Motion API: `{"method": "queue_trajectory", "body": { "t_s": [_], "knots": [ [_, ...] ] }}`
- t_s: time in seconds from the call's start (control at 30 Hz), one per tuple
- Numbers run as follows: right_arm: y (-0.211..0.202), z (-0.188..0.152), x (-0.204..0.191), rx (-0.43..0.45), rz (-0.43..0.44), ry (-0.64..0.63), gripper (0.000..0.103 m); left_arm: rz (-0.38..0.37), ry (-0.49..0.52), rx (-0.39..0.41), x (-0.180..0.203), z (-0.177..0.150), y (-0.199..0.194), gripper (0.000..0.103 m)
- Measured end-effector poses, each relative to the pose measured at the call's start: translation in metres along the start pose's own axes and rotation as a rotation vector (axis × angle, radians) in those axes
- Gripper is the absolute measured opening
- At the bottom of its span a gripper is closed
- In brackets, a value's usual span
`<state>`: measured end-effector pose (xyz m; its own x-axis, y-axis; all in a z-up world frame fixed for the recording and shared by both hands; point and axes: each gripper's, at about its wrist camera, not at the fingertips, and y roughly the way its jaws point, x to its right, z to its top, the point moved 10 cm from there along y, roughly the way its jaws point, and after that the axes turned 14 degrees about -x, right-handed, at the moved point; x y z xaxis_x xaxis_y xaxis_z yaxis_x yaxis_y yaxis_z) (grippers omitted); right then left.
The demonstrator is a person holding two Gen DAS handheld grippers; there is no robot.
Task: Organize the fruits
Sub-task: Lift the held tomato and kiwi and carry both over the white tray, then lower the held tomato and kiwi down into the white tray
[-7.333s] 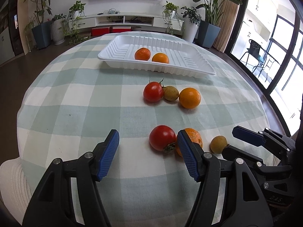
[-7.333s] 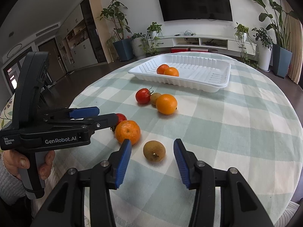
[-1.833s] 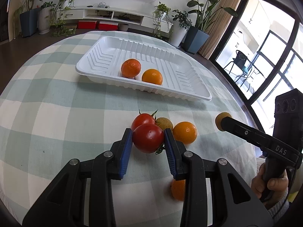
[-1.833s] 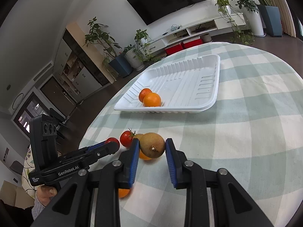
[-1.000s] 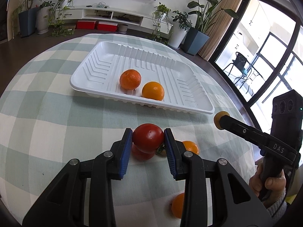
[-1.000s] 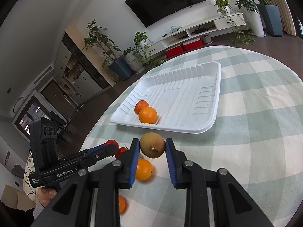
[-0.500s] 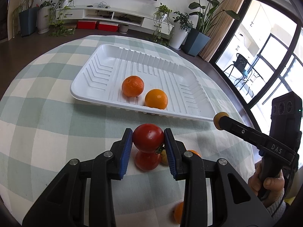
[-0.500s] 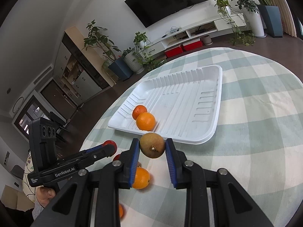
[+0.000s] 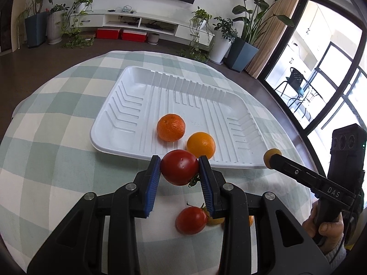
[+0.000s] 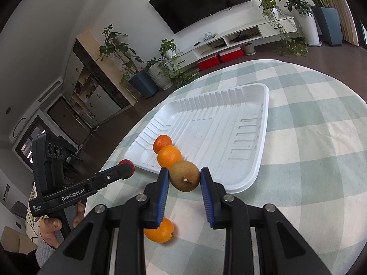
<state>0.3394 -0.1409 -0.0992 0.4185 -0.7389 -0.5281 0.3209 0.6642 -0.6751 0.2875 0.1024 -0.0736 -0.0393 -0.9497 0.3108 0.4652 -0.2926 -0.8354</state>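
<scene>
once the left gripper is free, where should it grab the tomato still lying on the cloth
Grip the loose tomato across its round middle, descending from above. Its left flank is clear, but a small yellowish fruit touches its right side, so set one finger carefully into that gap.

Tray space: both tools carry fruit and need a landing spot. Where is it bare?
The white tray is bare along its far wall and right half. Crowded: the near-left part, where the mandarin and orange sit close together.

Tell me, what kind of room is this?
Most likely a home living room: a wall-mounted TV, a low media shelf with potted plants, and a table under a checked tablecloth.
</scene>
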Motion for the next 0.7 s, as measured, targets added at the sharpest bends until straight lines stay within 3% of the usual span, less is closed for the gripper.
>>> {"method": "queue_trajectory", "body": {
  "t_s": [0.7],
  "knots": [
    [0.02, 0.014, 0.017, -0.024, -0.026, 0.016, 0.031, 0.038, -0.005, 0.001, -0.02, 0.035, 0.016, 0.031]
  ]
}}
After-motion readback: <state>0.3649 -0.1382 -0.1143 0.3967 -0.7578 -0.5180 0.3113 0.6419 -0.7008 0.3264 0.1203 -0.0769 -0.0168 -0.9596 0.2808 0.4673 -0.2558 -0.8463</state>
